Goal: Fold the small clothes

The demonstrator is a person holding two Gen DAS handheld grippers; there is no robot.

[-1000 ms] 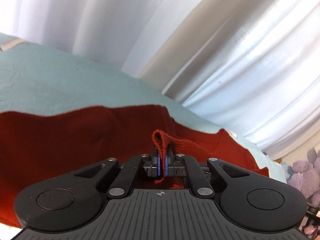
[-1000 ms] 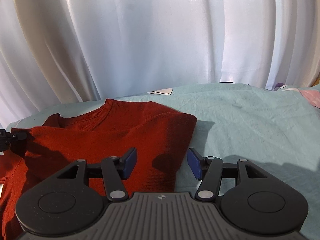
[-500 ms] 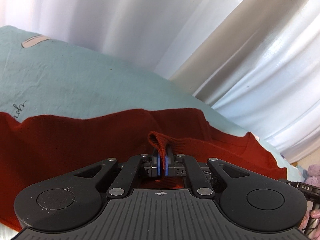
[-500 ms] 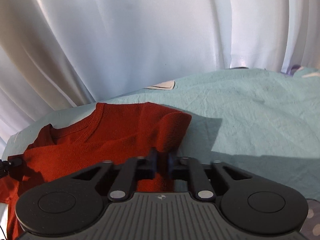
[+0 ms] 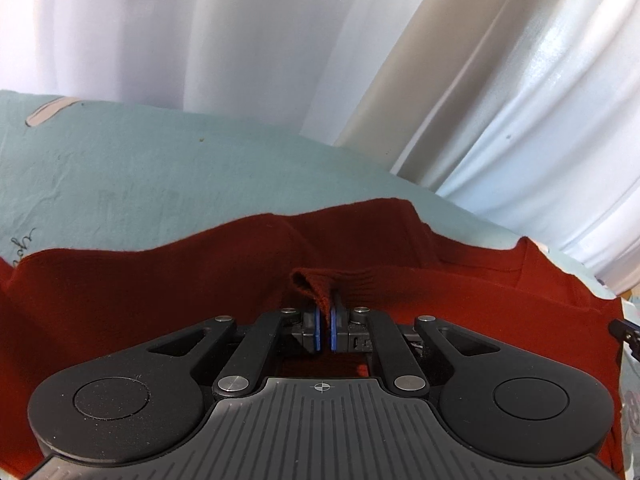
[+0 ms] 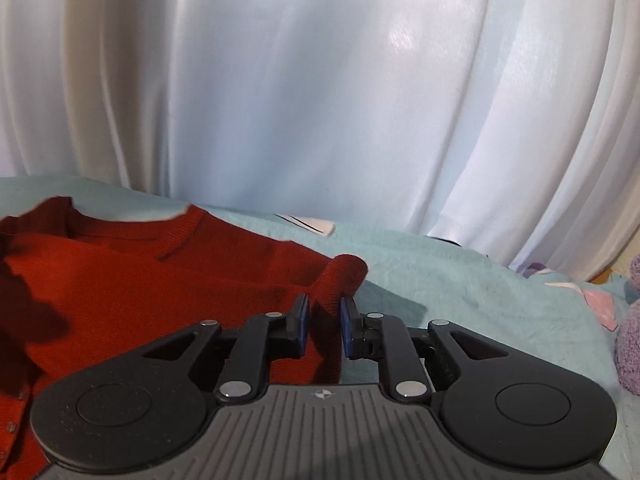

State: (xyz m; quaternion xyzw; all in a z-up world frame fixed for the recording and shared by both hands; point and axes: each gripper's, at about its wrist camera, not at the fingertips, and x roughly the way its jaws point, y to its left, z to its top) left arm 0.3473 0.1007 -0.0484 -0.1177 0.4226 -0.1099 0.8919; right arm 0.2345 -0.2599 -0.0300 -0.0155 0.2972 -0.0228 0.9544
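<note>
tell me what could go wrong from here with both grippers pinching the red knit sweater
1. The left gripper is shut on only a thin edge of the red knit sweater; that edge could slip out under tension.
2. The right gripper clamps a bunched sleeve fold, so it may drag unevenly.
3. Pulling could wrinkle the light teal bedsheet.

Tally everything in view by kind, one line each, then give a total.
Sweater: 1, red
Grippers: 2, left gripper and right gripper, each pinching the sweater
Bedsheet: 1, light teal
Curtain: 1, white
Plush toy: 1, purple, at the right edge
Total: 6
</note>
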